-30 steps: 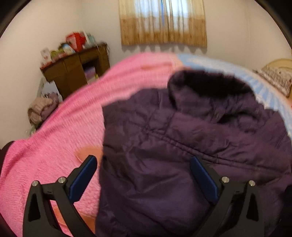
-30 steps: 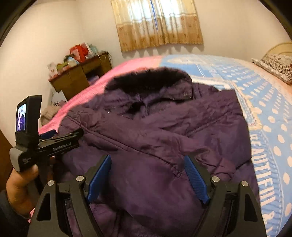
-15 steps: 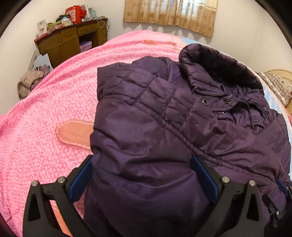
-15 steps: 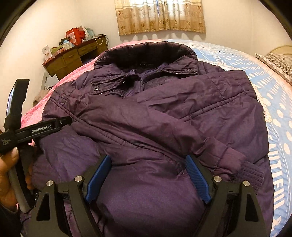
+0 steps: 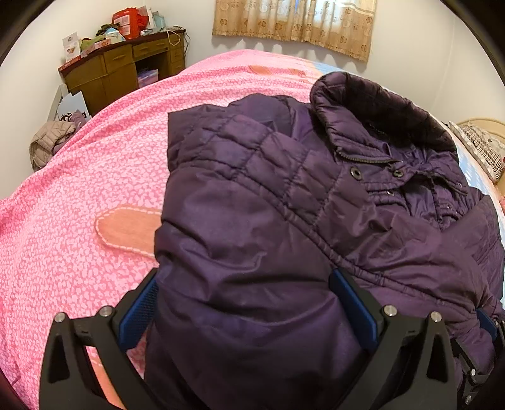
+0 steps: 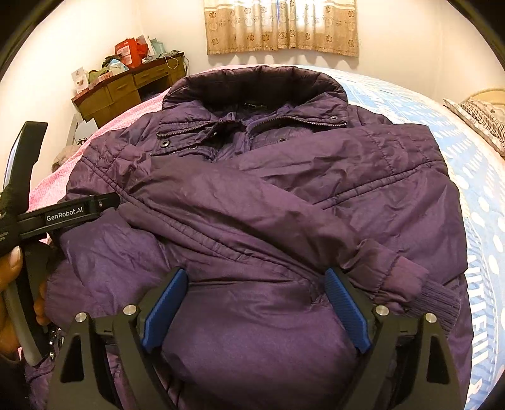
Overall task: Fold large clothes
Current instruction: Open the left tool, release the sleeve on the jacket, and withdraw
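- The right gripper [image 6: 255, 307] points steeply down over the near part of a dark purple padded jacket [image 6: 268, 202]. Its blue-padded jaws stand wide and are opening further; jacket fabric bulges up between them, and the pads do not visibly press on it.
- The left gripper [image 5: 249, 307] hangs over the jacket's left near edge, jaws spread wide. A rounded fold of the fabric fills the space between them. Its pad at 8 o'clock sits just at the fabric's edge over the bed cover; whether either pad bites the cloth I cannot tell.
- In the right wrist view the left tool shows at 9 o'clock, a hand [image 6: 12, 284] wrapped round its handle.
- The jacket lies front up on a bed, collar [image 6: 252, 85] toward 12 o'clock. One sleeve [image 6: 284, 220] is folded slantwise across the chest, its ribbed cuff [image 6: 429, 299] ending at about 4 o'clock, just beside the right gripper's right pad.
- Under the jacket, the pink patterned cover [image 5: 79, 205] spreads toward 9 o'clock, and a blue dotted cover [image 6: 457, 151] toward 3 o'clock.
- A pillow [image 6: 483, 116] lies at 2 o'clock by the headboard.
- A cluttered wooden desk [image 5: 120, 75] stands at 10 o'clock against the wall, and a beige garment [image 5: 50, 142] is heaped on the floor near it.
- A patterned curtain [image 6: 281, 28] hangs at 12 o'clock.
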{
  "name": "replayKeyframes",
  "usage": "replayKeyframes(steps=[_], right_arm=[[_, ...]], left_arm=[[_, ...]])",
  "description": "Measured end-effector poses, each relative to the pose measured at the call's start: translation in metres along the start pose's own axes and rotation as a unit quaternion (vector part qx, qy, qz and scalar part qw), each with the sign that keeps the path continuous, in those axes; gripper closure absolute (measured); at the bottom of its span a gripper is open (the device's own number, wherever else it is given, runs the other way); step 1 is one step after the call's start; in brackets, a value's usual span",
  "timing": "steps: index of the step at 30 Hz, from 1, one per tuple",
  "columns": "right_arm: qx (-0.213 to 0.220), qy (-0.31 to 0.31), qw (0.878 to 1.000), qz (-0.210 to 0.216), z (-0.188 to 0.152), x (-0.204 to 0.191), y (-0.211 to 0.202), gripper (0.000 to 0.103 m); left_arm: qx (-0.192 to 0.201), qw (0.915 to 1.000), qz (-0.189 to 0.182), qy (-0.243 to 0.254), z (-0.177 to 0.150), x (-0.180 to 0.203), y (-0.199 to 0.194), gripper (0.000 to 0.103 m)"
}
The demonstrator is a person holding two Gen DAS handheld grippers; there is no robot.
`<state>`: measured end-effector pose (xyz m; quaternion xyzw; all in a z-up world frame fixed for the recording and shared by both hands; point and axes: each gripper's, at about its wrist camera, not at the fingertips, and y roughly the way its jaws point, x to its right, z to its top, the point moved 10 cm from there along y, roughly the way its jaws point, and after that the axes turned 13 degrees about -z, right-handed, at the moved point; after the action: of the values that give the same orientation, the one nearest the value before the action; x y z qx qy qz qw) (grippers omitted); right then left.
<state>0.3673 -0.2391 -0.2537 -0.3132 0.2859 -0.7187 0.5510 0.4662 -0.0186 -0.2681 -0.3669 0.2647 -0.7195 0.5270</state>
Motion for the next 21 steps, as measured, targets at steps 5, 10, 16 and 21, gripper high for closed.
replayKeyframes(steps=[5, 10, 16, 21], right_arm=[[-0.001, -0.006, 1.000, -0.007, -0.0003, -0.0011, 0.0010, 0.013], [0.000, -0.011, 1.000, -0.014, -0.0004, -0.0017, 0.0017, 0.013], [0.001, -0.016, 1.000, -0.020, -0.0006, -0.0027, 0.0022, 0.012], [0.002, -0.017, 1.000, -0.022, -0.0010, -0.0033, 0.0026, 0.012]], left_arm=[[0.000, 1.0000, 0.000, 0.000, -0.0003, 0.0005, 0.0001, 0.000], [0.000, 1.0000, 0.000, -0.001, 0.0011, 0.0003, 0.0010, 0.000], [0.001, 1.0000, 0.000, -0.001, 0.0008, 0.0003, 0.0010, 0.000], [0.001, 1.0000, 0.000, -0.002, 0.0010, 0.0006, 0.0015, 0.000]])
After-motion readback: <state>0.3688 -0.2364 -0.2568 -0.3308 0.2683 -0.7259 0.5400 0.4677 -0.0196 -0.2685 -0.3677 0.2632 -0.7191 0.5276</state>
